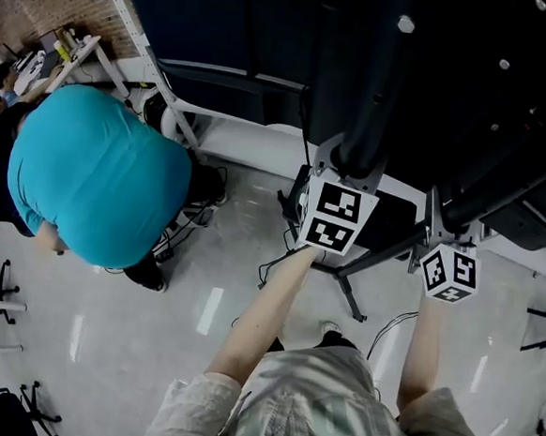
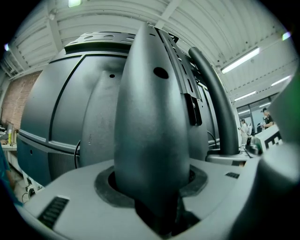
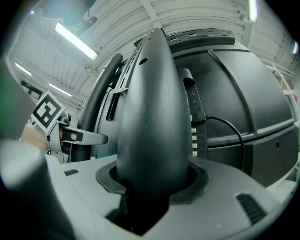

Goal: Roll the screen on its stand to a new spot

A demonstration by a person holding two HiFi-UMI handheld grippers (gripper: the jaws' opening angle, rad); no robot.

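The big dark screen [image 1: 269,33] stands on a rolling stand with two dark uprights. My left gripper [image 1: 350,171] is shut on the left upright [image 1: 368,107]; its marker cube faces up. My right gripper [image 1: 449,228] is shut on the right upright [image 1: 515,194]. In the left gripper view the left upright [image 2: 152,122] fills the notch between the grey jaws of the left gripper [image 2: 152,192], with the screen's back [image 2: 51,122] behind it. The right gripper view shows the right upright [image 3: 152,126] seated the same way in the right gripper [image 3: 150,187], and the left gripper's cube [image 3: 47,115] beside it.
A person in a teal shirt [image 1: 98,175] bends over on the left, close to the screen. The stand's black legs [image 1: 347,289] and loose cables [image 1: 279,260] lie on the glossy floor in front of me. A white frame [image 1: 169,101] stands behind, and small black tripods [image 1: 13,408] at the lower left.
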